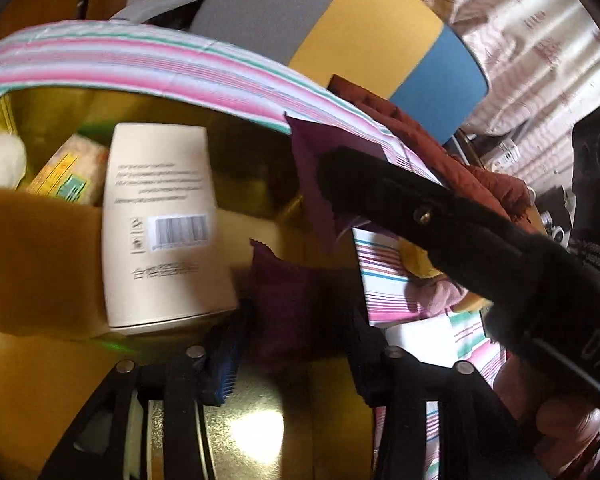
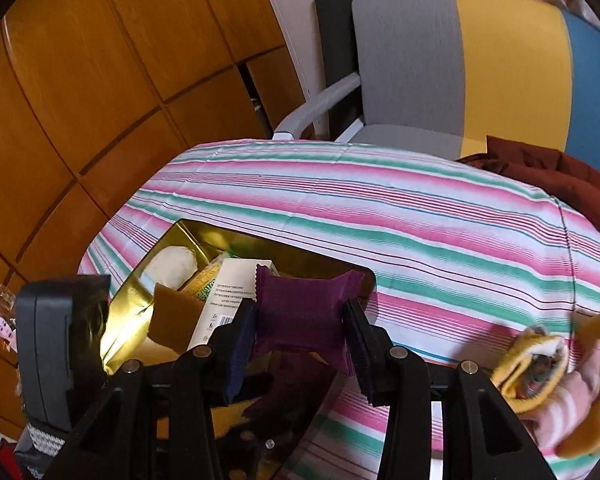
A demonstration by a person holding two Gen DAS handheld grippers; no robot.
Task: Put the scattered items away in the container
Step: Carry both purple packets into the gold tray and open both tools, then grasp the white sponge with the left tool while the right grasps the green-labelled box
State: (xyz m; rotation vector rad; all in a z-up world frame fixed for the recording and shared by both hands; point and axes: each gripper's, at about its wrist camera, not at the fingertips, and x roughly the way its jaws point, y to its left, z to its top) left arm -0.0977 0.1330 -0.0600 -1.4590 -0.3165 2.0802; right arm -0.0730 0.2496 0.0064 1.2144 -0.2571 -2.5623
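A gold tin container (image 2: 128, 300) sits on the striped tablecloth (image 2: 380, 208). Inside lie a white box with a barcode (image 1: 160, 224), a tan sponge (image 1: 40, 260), a yellow snack pack (image 1: 72, 172) and a white round item (image 2: 170, 266). My right gripper (image 2: 300, 316) is shut on a purple sachet (image 2: 304, 312) and holds it over the tin's near right corner. My left gripper (image 1: 292, 356) hovers inside the tin; a second purple sachet (image 1: 288, 304) lies between its blue pads, the jaws apart around it. The right gripper's black finger (image 1: 440, 220) crosses the left wrist view.
A yellow rolled sock, pink cloth and a tan sponge (image 2: 560, 368) lie on the cloth at the right. A grey, yellow and blue chair (image 2: 460, 64) with a rust jacket (image 2: 560, 184) stands behind the table. Wooden cabinets (image 2: 100, 80) stand at the left.
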